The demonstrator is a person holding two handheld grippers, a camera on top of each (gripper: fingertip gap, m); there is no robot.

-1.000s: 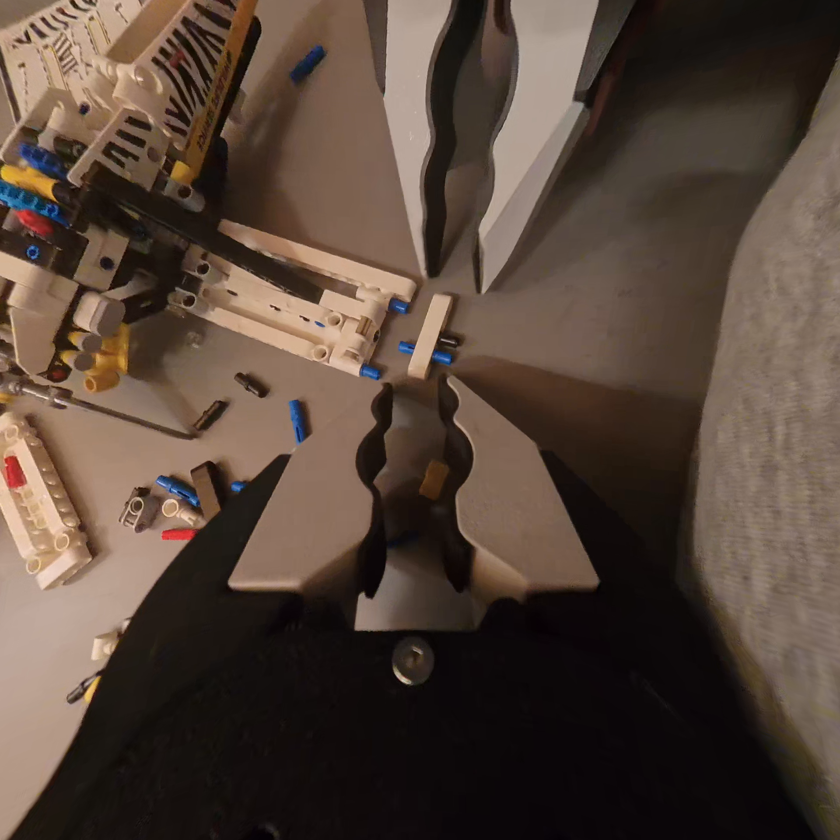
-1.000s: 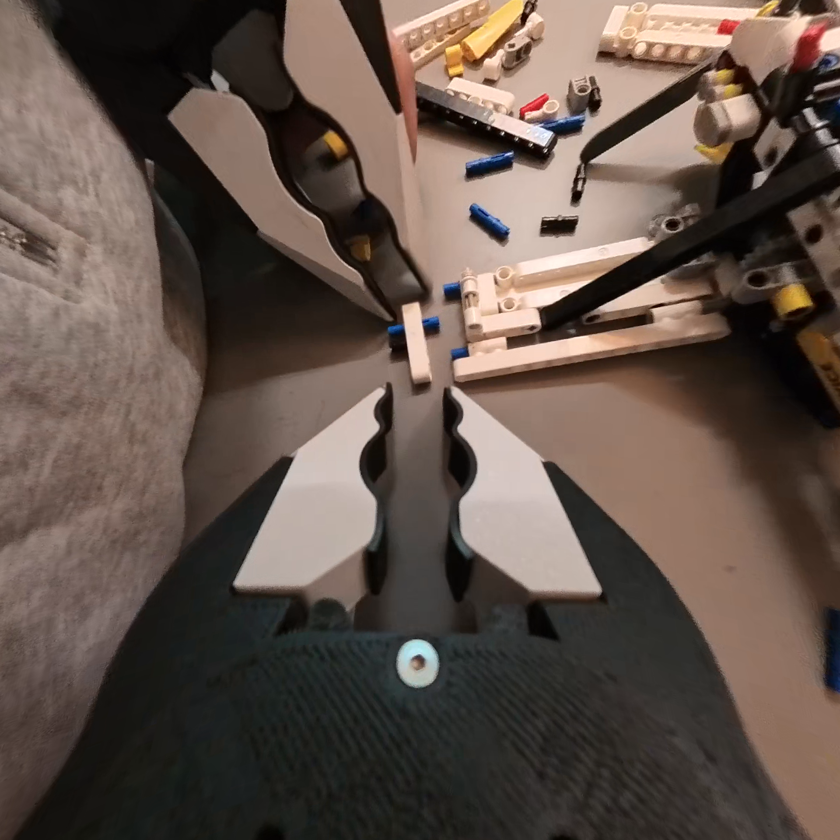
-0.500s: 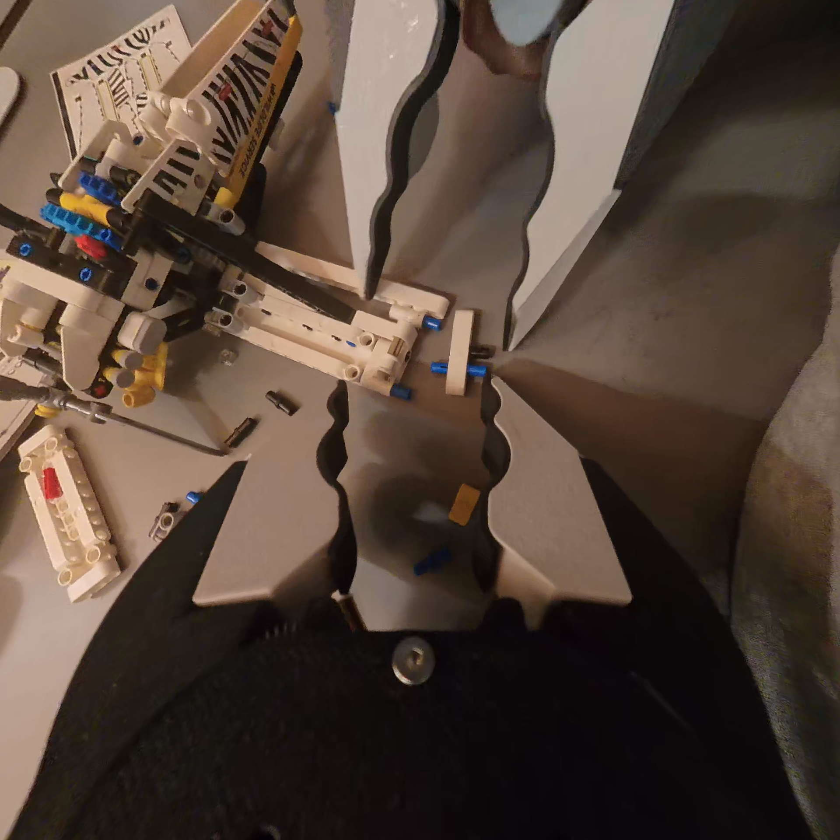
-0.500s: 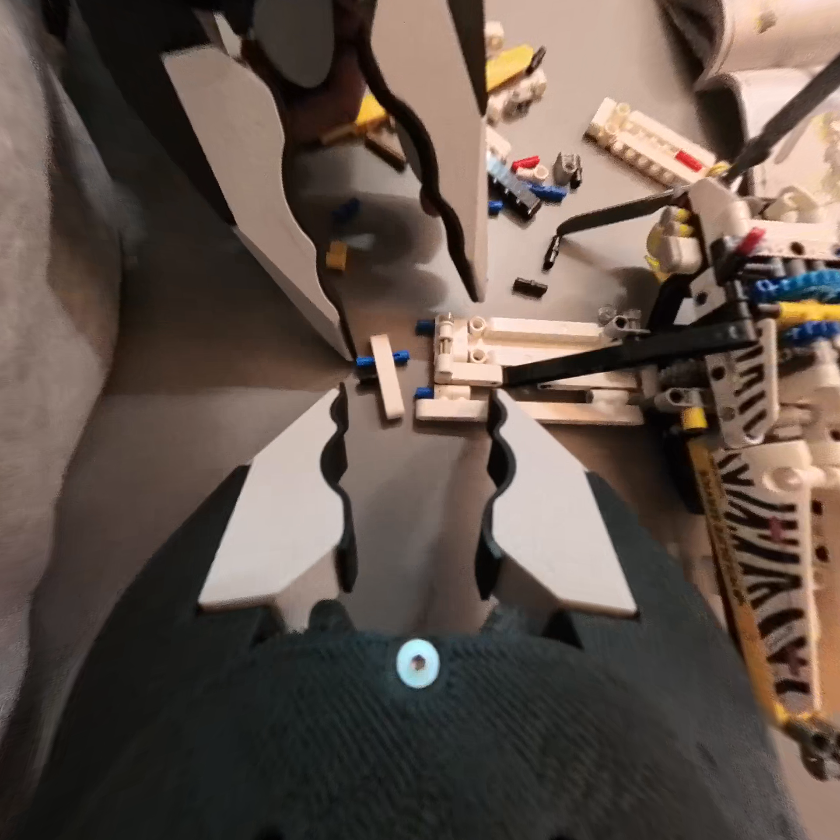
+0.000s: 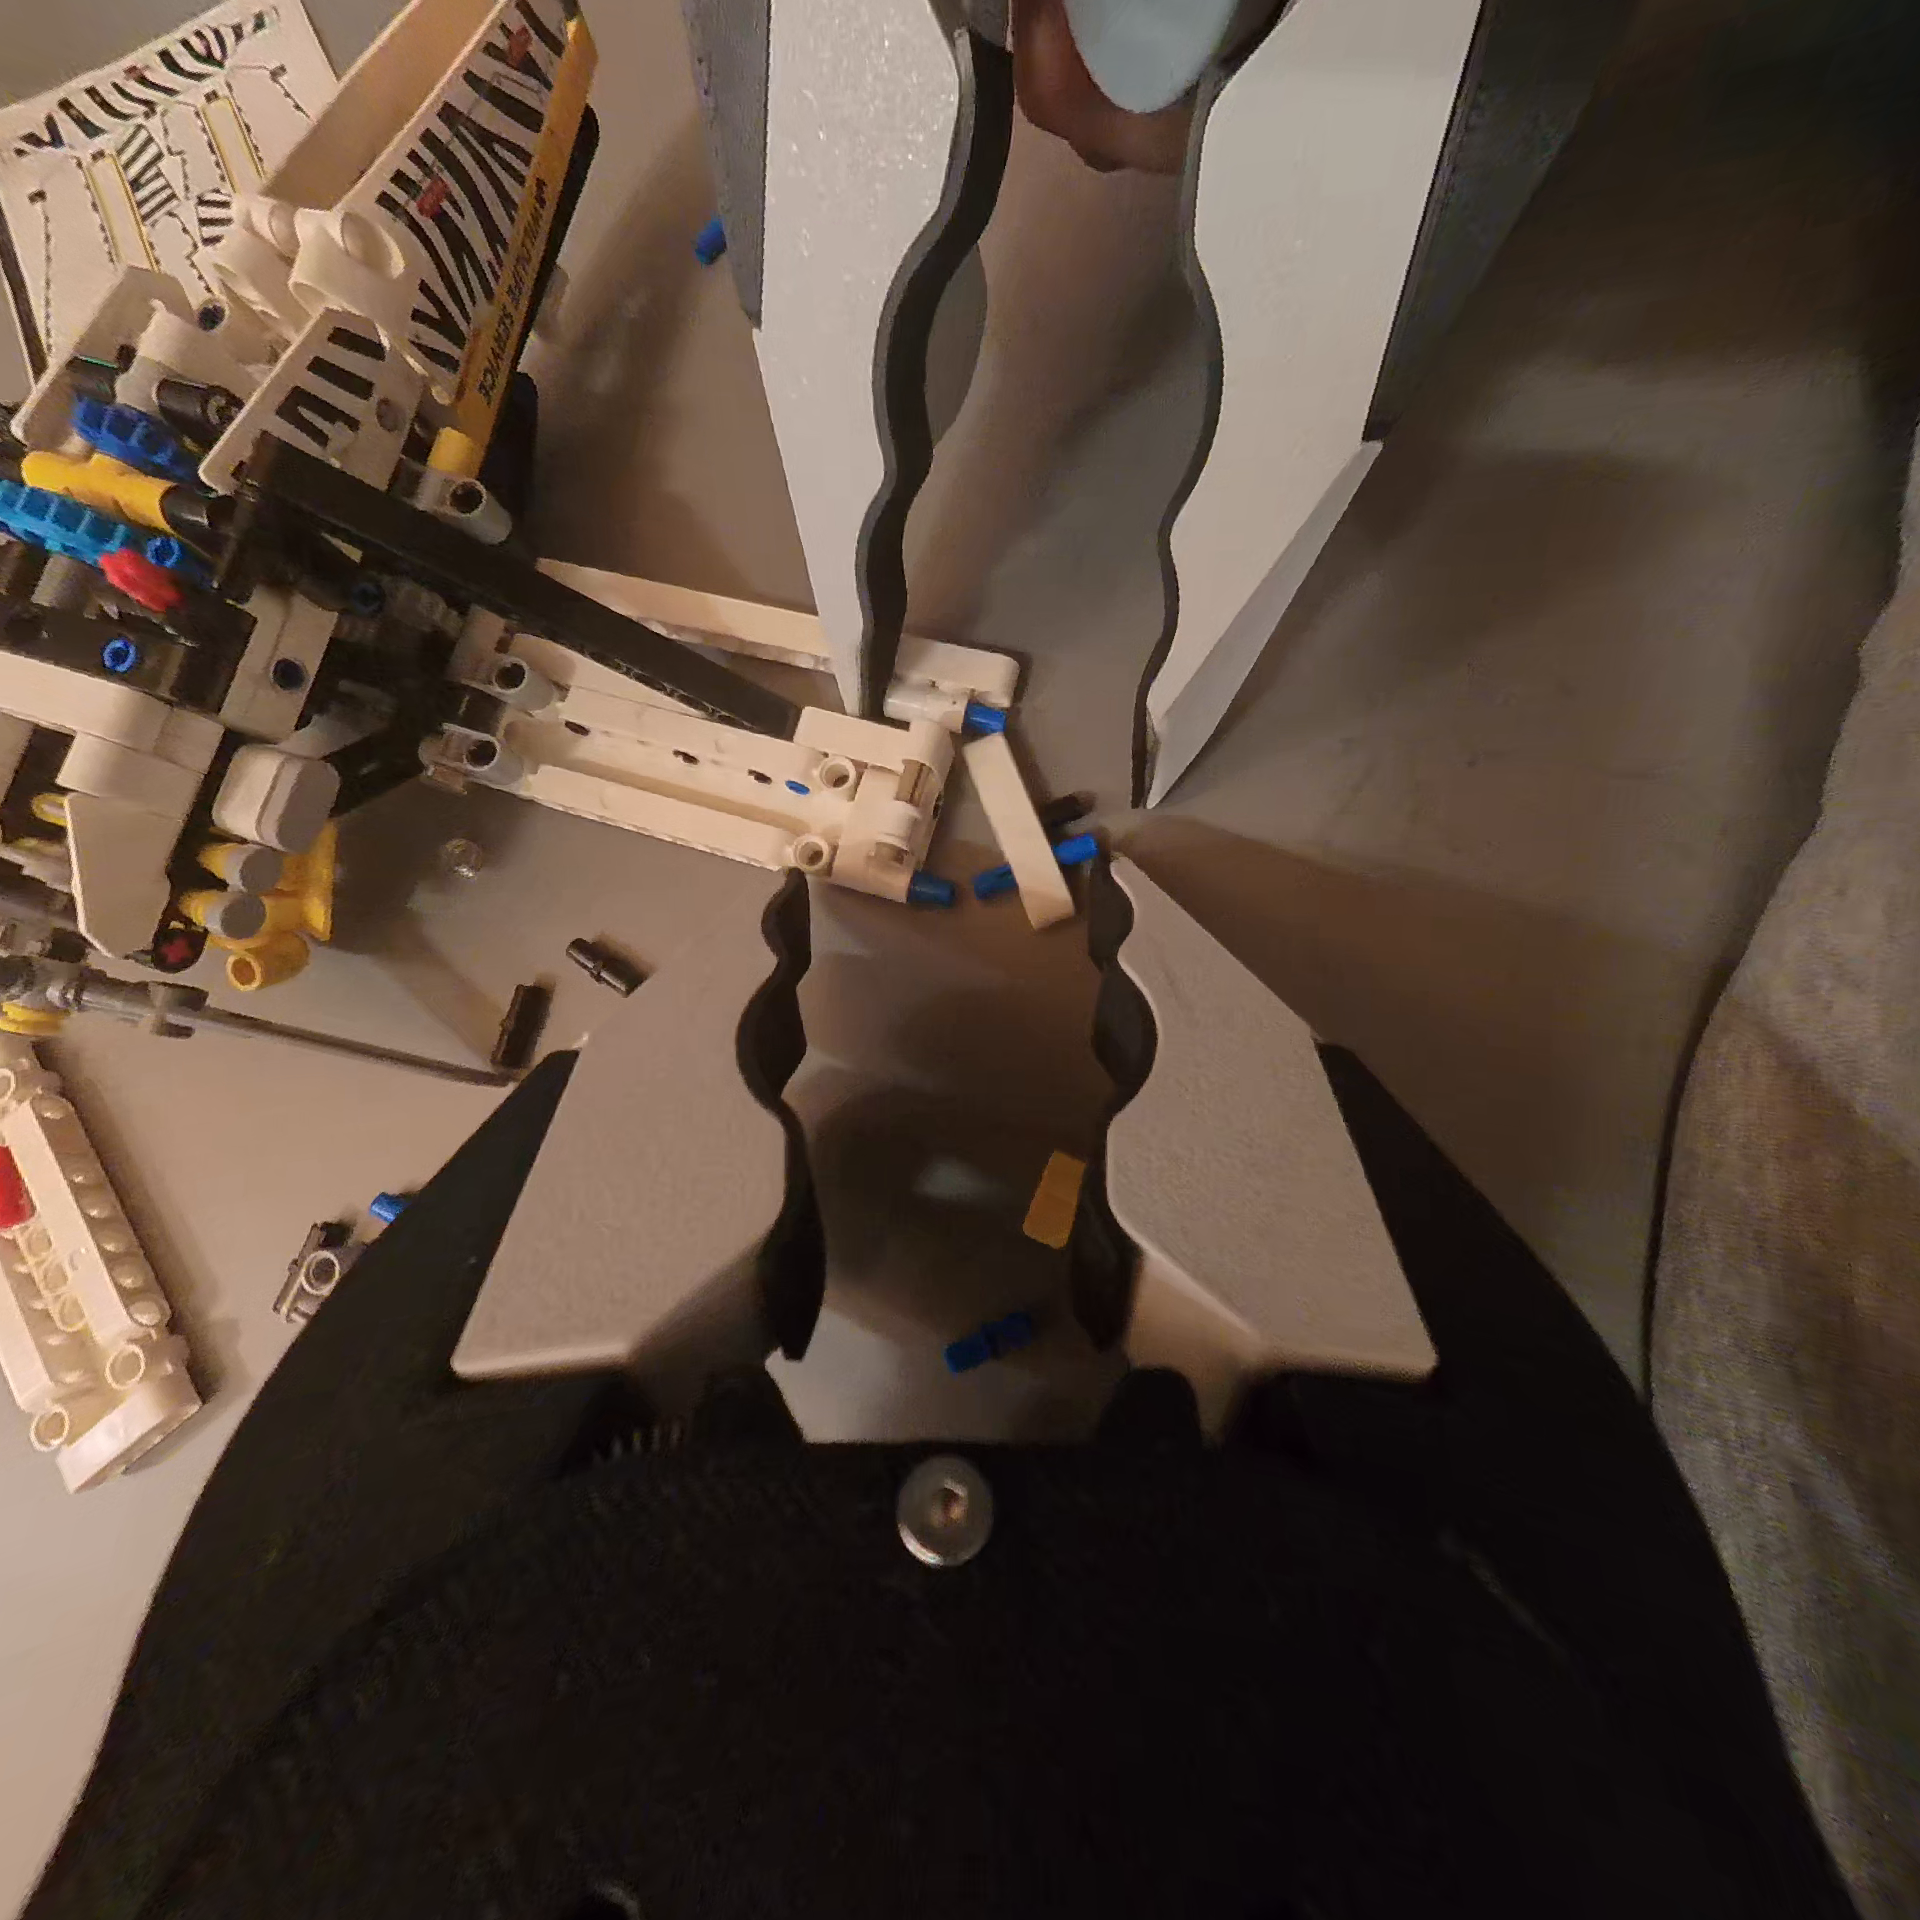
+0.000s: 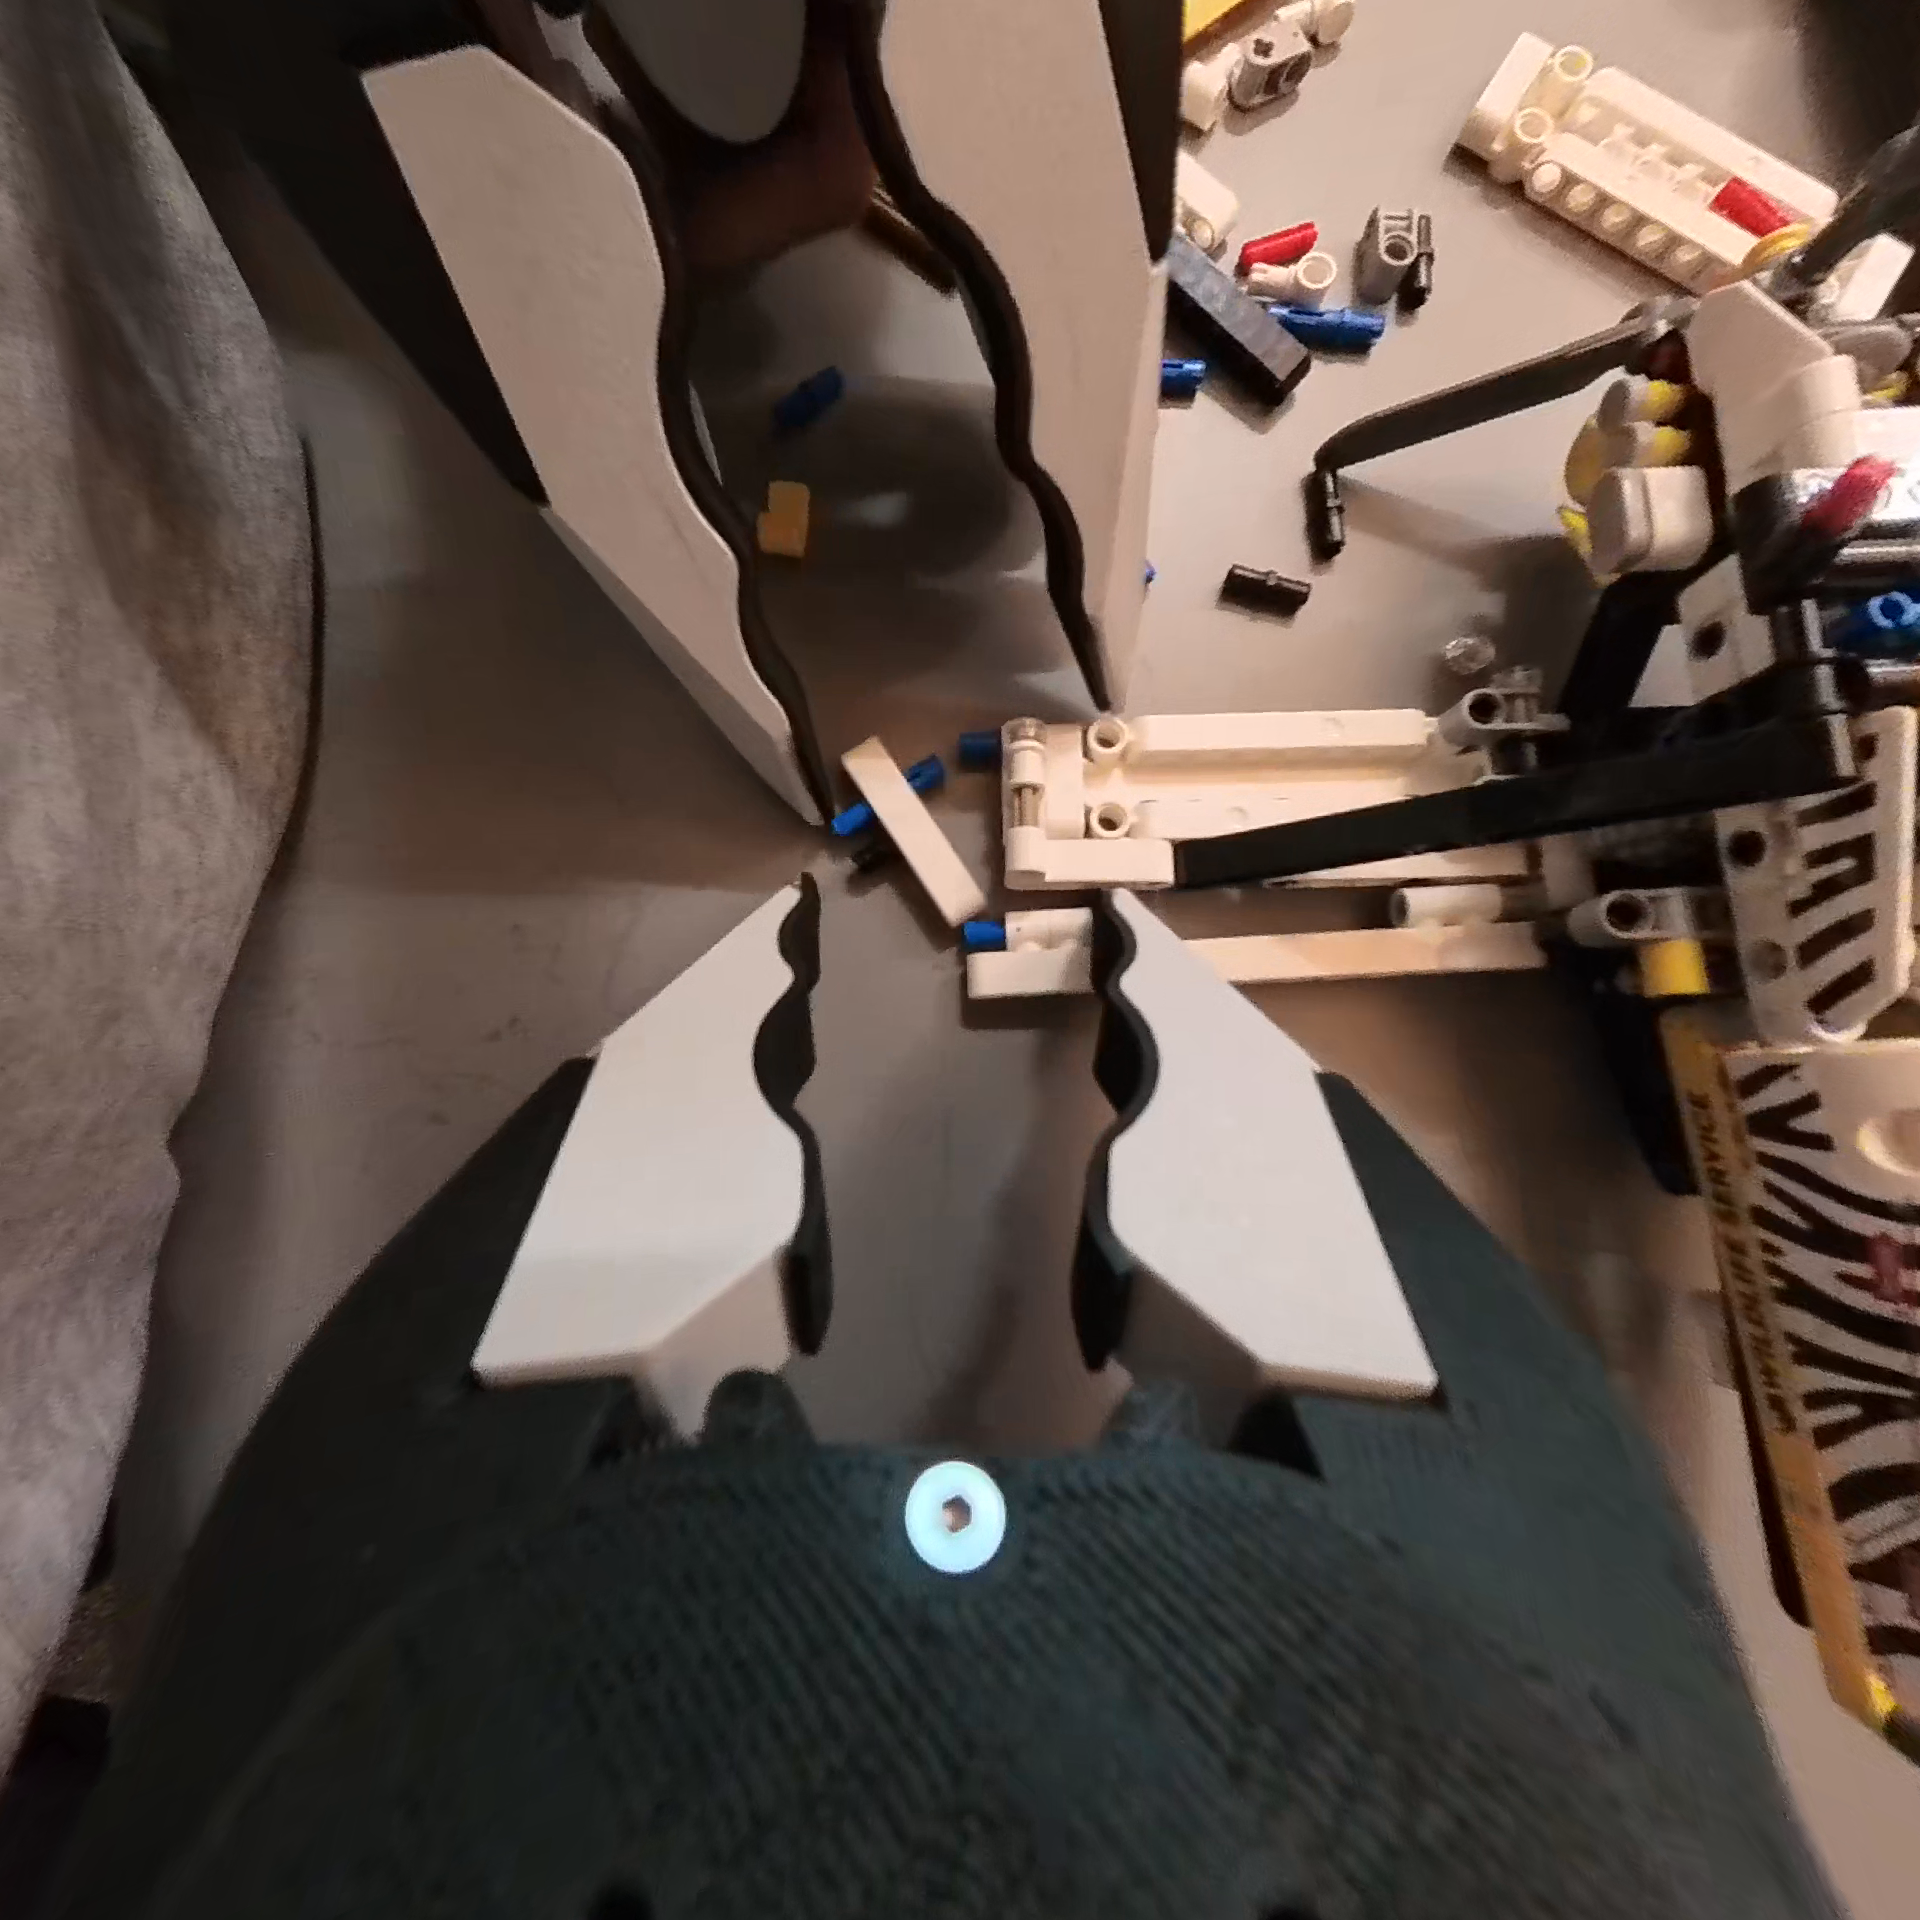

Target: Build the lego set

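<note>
Lego tail frame (image 5: 727,769): small white beam (image 5: 1023,836) now lies skewed beside it; both grippers, left (image 5: 940,883) and right (image 6: 956,904), have spread wide, so joining remains

Two open grippers are facing each other over a small white beam (image 5: 1023,831) lying just beside the white frame (image 5: 727,764), the left gripper (image 5: 945,883) below, the right gripper (image 5: 1003,748) above.
</note>
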